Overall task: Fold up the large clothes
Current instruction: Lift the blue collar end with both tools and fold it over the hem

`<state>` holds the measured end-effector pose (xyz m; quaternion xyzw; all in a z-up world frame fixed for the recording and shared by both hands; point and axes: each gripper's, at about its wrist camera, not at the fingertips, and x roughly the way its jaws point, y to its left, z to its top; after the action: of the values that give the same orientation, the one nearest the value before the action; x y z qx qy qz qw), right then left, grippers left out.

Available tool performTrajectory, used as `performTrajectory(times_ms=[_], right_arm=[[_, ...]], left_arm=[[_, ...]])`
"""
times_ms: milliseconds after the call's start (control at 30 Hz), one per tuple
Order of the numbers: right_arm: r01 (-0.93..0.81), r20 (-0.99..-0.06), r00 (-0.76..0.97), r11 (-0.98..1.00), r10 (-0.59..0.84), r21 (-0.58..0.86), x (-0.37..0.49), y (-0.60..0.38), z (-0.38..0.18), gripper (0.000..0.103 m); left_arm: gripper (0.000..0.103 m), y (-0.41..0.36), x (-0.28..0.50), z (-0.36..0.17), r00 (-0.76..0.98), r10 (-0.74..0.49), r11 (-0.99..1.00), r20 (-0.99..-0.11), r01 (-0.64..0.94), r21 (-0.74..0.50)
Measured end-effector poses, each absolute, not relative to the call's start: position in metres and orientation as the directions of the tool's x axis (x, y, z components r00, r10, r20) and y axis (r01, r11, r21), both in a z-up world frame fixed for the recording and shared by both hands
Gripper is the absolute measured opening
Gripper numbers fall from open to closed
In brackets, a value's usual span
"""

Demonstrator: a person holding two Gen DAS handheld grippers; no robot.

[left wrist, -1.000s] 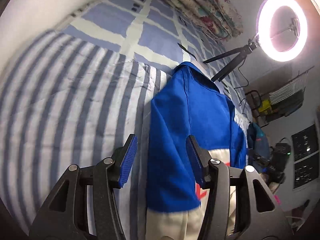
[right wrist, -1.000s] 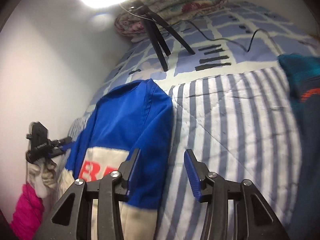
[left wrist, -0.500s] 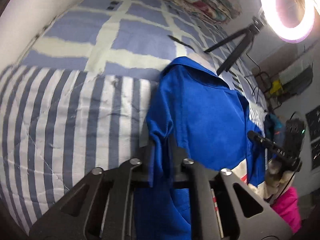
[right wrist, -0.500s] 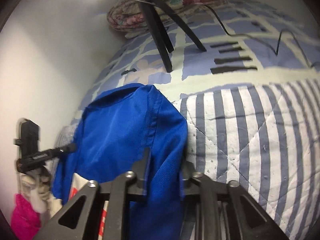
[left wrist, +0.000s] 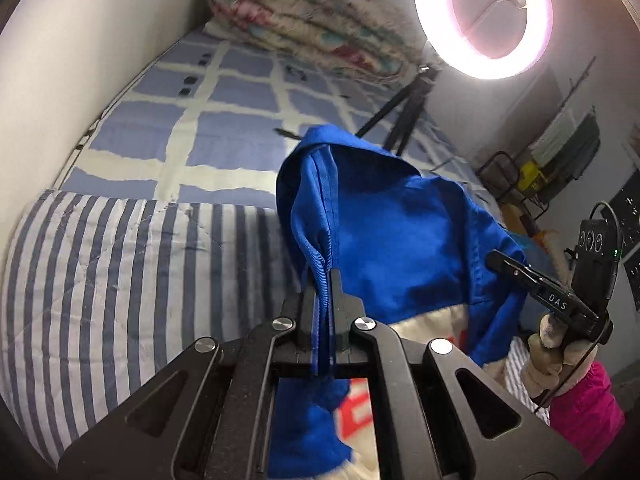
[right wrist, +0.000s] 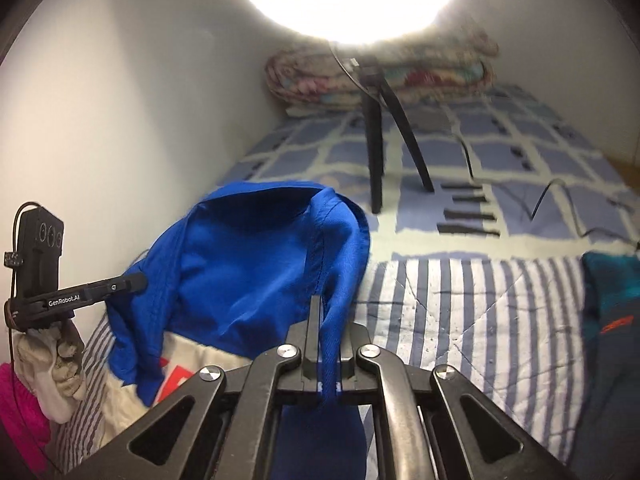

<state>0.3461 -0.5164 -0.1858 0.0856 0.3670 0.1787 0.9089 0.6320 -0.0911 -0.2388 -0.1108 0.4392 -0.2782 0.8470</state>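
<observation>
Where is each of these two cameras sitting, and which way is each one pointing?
Left wrist: sits on the left gripper, looking along its fingers, shut on the blue jacket; beyond, the gloved right hand.
Right wrist: sits on the right gripper, shut on the jacket's other side; the gloved left hand shows.
Shared: jacket, striped quilt, ring light, rolled floral blanket.

Setting: a bedroom in a home. A bed fills the space between plain white walls, covered by a blue-and-cream checked sheet and a striped quilt. A rolled floral blanket lies at the far end. A lit ring light stands on a tripod on the bed. Cluttered shelves stand beside the bed.
</observation>
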Motion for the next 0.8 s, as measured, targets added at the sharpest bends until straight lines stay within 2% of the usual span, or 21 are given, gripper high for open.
performTrajectory(times_ms=[400, 800], right_arm=[[-0.346, -0.594, 0.698, 0.914, 0.4, 0.21, 0.235, -0.519, -0.122, 0.0], [-0.356, -0.61, 0.683, 0.912, 0.402, 0.203, 0.114, -0.52, -0.133, 0.001]], left_arm=[[0.0, -0.068, 0.513, -0.162, 0.505, -0.605, 0.792, -0.615, 0.456, -0.405], [0.0, -0.029, 0.402, -0.159, 0.511, -0.593, 0.802, -0.623, 0.442, -0.401]])
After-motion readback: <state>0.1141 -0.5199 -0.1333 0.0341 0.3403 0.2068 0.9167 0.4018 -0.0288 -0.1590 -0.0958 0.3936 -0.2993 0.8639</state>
